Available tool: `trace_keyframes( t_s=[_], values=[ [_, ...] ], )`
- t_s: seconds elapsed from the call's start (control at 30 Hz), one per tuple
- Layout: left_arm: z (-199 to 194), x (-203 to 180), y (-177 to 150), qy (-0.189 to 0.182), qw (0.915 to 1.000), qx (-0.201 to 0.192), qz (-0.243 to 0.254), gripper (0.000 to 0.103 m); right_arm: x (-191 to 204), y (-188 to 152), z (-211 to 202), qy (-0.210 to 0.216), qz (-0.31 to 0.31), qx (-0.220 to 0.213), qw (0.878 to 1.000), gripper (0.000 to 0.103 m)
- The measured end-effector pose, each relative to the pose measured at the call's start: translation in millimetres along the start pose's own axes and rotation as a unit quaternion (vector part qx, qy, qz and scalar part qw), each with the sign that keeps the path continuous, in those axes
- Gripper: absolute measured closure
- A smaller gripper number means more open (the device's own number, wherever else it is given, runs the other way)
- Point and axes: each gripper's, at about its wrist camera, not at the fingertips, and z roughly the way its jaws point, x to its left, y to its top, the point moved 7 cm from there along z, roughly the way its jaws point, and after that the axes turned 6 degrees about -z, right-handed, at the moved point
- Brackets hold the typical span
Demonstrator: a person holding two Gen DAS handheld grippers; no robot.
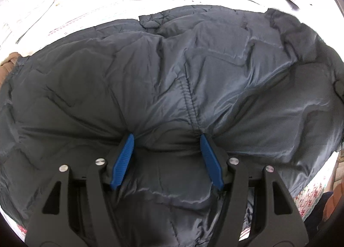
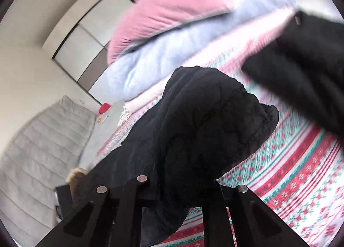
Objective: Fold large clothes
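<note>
Pinching a puffy bunch of the dark quilted jacket (image 1: 172, 70), your left gripper (image 1: 166, 139) has its blue fingers (image 1: 123, 159) spread wide, pads sunk into the padding beside a stitched seam. The jacket lies across the bed on a red-and-green patterned bedspread (image 2: 290, 161). Your right gripper (image 2: 182, 182) has its fingertips buried under a lifted black fold of the jacket, drawn nearly together on it. Pink and pale blue bedding (image 2: 172, 32) is piled behind.
</note>
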Motion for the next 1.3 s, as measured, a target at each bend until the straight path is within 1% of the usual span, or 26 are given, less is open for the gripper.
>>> trace_keyframes(
  t_s=[0.1,0.23,0.3,0.33,0.4,0.47,0.57,0.63,0.67,0.7,0.73,0.77,0.8,0.83,0.87,0.93,1.07,1.1,1.17,1.27,1.3],
  values=[
    [1.3,-0.9,-0.4,0.008,1.0,-0.002,0.002,0.038,19.0,1.7,-8.8,-0.014,-0.061,-0.021,0.998,0.091],
    [2.1,-3.1,0.4,0.013,0.9999,-0.003,0.002,0.038,51.3,4.6,-23.6,0.016,-0.118,-0.052,0.992,0.091],
    [1.2,-3.8,1.3,0.009,1.0,0.002,0.002,0.038,60.5,1.1,-31.7,0.013,-0.141,-0.062,0.988,0.091],
    [-0.9,-2.1,2.7,0.001,1.0,0.008,-0.003,0.038,63.3,1.4,-32.6,0.006,-0.15,-0.066,0.987,0.091],
    [-8.7,4.8,8.4,-0.014,0.9996,0.01,-0.022,0.038,62.5,3.8,-25.7,0.003,-0.141,-0.062,0.988,0.091],
    [-23.0,17.8,21.8,-0.026,0.9983,-0.011,-0.051,0.038,51.3,6.8,-22.0,0.001,-0.117,-0.053,0.992,0.091],
    [-36.7,31.4,41.3,-0.013,0.997,-0.046,-0.061,0.038,41.7,10.8,-23.8,0.008,-0.094,-0.051,0.994,0.091],
    [-31.7,30.2,50.2,-0.016,0.997,-0.045,-0.061,0.038,45.2,11.4,-27.1,0.013,-0.098,-0.056,0.994,0.091],
    [-24.5,25.2,55.5,-0.032,0.9971,-0.034,-0.06,0.038,48.5,10.8,-26.8,0.013,-0.105,-0.057,0.993,0.091],
    [-18.9,21.9,59.5,-0.035,0.9972,-0.03,-0.058,0.038,51.6,9.3,-27.4,0.011,-0.112,-0.059,0.992,0.091],
    [-12.9,20.7,63.1,-0.024,0.9977,-0.032,-0.054,0.038,54.9,7.9,-27.4,0.008,-0.122,-0.061,0.991,0.091],
    [-2.4,18.8,65.6,0.004,0.9987,-0.033,-0.039,0.038,56.3,8.3,-26.2,0.006,-0.125,-0.061,0.99,0.091],
    [5.3,19.5,66.3,0.019,0.999,-0.028,-0.028,0.038,55.6,6.9,-26.5,0.006,-0.126,-0.06,0.99,0.091],
    [13.0,17.5,65.9,0.026,0.9992,-0.02,-0.022,0.038,54.4,6.7,-25.6,0.007,-0.124,-0.058,0.991,0.091],
    [22.7,15.4,63.4,0.032,0.9992,-0.012,-0.021,0.036,54.4,6.2,-25.0,0.008,-0.122,-0.055,0.991,0.091],
    [29.1,12.9,59.9,0.041,0.999,-0.005,-0.016,0.036,54.1,4.0,-22.9,0.015,-0.116,-0.044,0.992,0.091],
    [23.9,12.6,65.5,0.043,0.9988,0.019,-0.01,0.036,56.2,4.8,-25.1,0.015,-0.116,-0.048,0.992,0.091],
    [19.4,12.6,68.5,0.041,0.9989,0.02,-0.01,0.036,56.0,5.1,-25.4,0.013,-0.117,-0.048,0.992,0.091],
    [6.0,15.3,76.8,0.041,0.9991,0.005,-0.004,0.036,53.3,5.8,-24.6,0.01,-0.111,-0.047,0.993,0.091],
    [-4.9,20.8,98.6,0.066,0.9975,-0.025,-0.005,0.036,49.9,5.5,-23.7,0.008,-0.102,-0.043,0.994,0.091],
    [-3.2,20.9,103.2,0.071,0.9972,-0.026,-0.005,0.036,49.0,5.6,-23.8,0.009,-0.1,-0.043,0.994,0.091]
  ],
)
